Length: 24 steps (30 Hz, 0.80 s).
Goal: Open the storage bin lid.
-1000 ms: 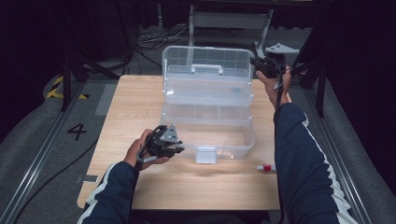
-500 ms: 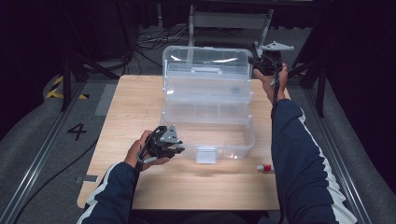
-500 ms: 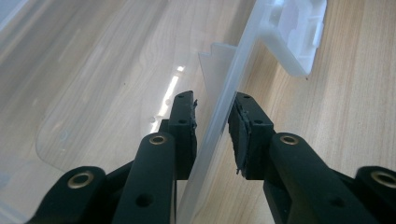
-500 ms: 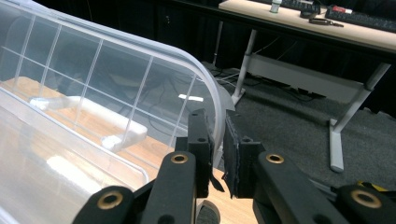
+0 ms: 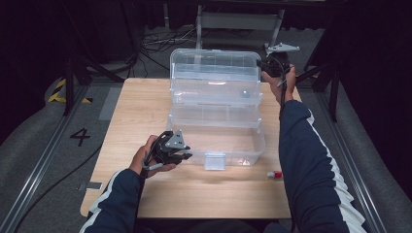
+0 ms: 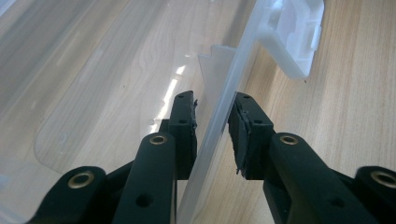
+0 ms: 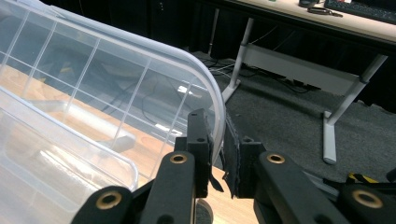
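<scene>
The clear box point(image 5: 216, 131) sits in the middle of the tabletop point(image 5: 136, 111) with its lid point(image 5: 214, 63) up. The left tongs point(image 6: 212, 121) pinch the box's front wall; the right tongs point(image 7: 217, 140) pinch the lid's edge. What comes next is hard to guess. The small red thing point(image 5: 274, 174) is too tiny to name.

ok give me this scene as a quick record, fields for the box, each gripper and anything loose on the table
box: clear plastic storage box on the wooden table, lid swung up and open
box contents: looks empty
left gripper: jaws on either side of the box's front wall, near the white latch
right gripper: jaws pinched on the lid's edge at its far right corner
loose item: small red and white object on the table right of the box, too small to identify
</scene>
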Available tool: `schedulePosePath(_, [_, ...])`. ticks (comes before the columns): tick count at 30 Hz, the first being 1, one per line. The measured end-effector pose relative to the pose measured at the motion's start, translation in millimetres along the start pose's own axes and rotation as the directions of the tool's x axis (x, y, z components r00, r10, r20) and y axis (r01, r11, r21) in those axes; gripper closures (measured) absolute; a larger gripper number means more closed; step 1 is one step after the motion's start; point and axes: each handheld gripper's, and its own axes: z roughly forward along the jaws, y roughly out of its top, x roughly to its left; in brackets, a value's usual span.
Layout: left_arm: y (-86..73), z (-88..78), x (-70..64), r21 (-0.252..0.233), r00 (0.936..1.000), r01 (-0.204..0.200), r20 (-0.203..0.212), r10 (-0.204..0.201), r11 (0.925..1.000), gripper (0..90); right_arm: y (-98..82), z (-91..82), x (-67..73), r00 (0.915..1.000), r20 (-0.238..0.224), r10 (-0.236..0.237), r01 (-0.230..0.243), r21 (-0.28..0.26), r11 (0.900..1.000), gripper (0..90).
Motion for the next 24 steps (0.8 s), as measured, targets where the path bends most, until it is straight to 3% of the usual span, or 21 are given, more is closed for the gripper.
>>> schedulePosePath(24, [-1.3, 0.1, 0.5, -0.009, 1.0000, 0.004, 0.001, -0.004, 0.9999, 72.1, -6.3, 33.4, -8.0, 0.9995, -0.013, 0.030, -0.028, 0.089, 0.996, 80.8])
